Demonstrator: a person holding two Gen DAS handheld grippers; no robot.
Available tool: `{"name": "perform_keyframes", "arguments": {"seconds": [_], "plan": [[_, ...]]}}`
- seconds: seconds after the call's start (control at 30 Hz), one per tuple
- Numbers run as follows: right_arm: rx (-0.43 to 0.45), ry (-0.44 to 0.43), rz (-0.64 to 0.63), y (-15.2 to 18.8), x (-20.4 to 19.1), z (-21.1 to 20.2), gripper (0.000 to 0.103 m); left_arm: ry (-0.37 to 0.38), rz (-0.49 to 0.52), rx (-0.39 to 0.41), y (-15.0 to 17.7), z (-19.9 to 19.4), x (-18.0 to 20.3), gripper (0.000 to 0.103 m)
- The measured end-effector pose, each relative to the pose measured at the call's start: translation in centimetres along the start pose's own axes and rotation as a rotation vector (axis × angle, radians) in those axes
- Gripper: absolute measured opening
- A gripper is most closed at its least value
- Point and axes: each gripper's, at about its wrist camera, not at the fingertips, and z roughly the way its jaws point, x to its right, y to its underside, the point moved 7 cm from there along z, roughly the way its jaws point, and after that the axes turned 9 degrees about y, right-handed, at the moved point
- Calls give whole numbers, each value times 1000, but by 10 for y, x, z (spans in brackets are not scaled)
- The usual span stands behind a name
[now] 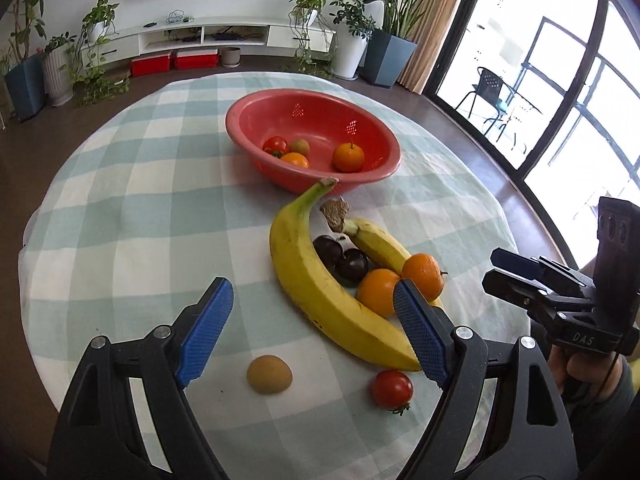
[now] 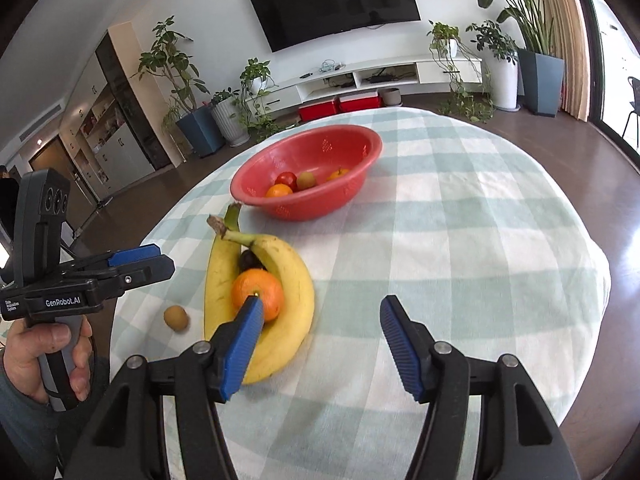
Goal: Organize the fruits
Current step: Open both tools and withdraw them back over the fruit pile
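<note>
A green-and-white checked tablecloth (image 1: 140, 200) covers the table; a TV (image 2: 336, 0) hangs upper centre. Both the left gripper (image 1: 310, 320) and right gripper (image 2: 320, 344) gape wide, empty. Bananas (image 1: 320, 280) lie lower centre, below the red colander (image 1: 312, 136).

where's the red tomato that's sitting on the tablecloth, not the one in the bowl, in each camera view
Left wrist: the loose tomato lies low, right of centre, just under the big banana's near end, by the left gripper's right finger.
Right wrist: not visible; I cannot find it there.
Shared landmark: the red bowl at the far side of the checked cloth.
</note>
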Motion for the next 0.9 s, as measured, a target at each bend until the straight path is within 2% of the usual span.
{"name": "perform_keyframes", "arguments": {"seconds": [0.17,0.67,0.9], "plan": [[30,-28,-28,2,-10,-6,64,-5,4,-26,5,13,9,81],[34,-35,-22,11,-9,-3,64,-82,-26,-100,-2,46,-9,81],[39,-36,-28,13,-10,-4,64,-93,-36,-134,3,57,-13,81]]}}
